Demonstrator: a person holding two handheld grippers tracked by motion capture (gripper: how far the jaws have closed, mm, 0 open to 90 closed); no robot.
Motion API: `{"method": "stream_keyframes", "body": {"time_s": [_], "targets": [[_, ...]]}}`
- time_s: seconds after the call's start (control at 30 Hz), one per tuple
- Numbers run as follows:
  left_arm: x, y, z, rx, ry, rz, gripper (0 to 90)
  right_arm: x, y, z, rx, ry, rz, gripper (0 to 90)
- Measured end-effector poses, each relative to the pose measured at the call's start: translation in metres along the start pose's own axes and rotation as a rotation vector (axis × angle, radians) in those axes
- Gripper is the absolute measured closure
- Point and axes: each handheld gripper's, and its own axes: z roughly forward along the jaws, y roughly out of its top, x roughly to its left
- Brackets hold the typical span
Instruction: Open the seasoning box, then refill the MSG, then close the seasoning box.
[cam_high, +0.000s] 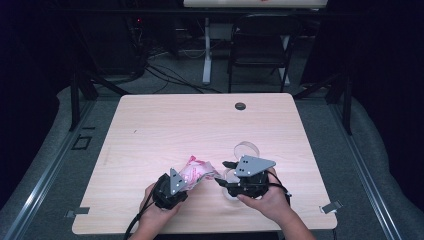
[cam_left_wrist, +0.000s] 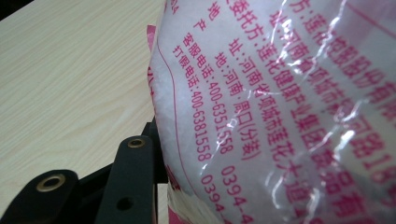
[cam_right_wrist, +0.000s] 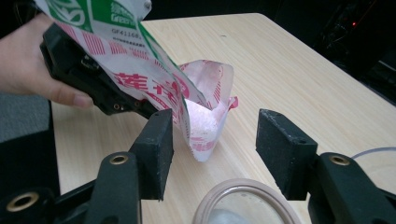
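I am holding my left gripper (cam_high: 186, 181) clamped on a plastic bag (cam_high: 196, 172) of white granules with pink printing, its pads pinching the lower body of the bag while the torn mouth is pointing away to the right. In the left gripper view the bag (cam_left_wrist: 280, 107) is pressing right up against my one visible jaw, with the pale wooden table (cam_left_wrist: 70, 79) behind it. My right gripper (cam_high: 224, 173) is standing wide, nothing between its jaws; in the right gripper view the bag's opened corner (cam_right_wrist: 205, 116) is hanging ahead of that gap and a little left of its middle, tilted downward, with granules showing inside. Just below my right jaws the rim of a clear round jar (cam_right_wrist: 247, 205) is sitting on the table, and its clear lid (cam_high: 246, 149) is lying beyond it, well apart. The bag's long axis is running from my left gripper across toward the right one, so I judge the mouth needs lowering over the jar for pouring.
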Motion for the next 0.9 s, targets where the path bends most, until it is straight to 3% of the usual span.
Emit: {"method": "stream_keyframes", "body": {"time_s": [0.1,0.37,0.47,0.9], "targets": [[0.002,0.002,0.0,-0.003,0.006,0.003,59.2,0.001,0.001,0.0,0.014,-0.013,-0.037,48.1],[0.008,0.01,0.0,0.005,0.03,0.028,59.2,-0.002,0.002,-0.001,0.013,-0.018,-0.07,51.2],[0.009,0.013,0.0,0.006,0.035,0.037,59.3,-0.005,0.003,-0.004,0.014,-0.049,-0.09,51.0],[0.01,0.024,0.003,0.011,0.05,0.064,59.3,-0.009,0.006,-0.006,0.046,-0.044,-0.124,51.4]]}}
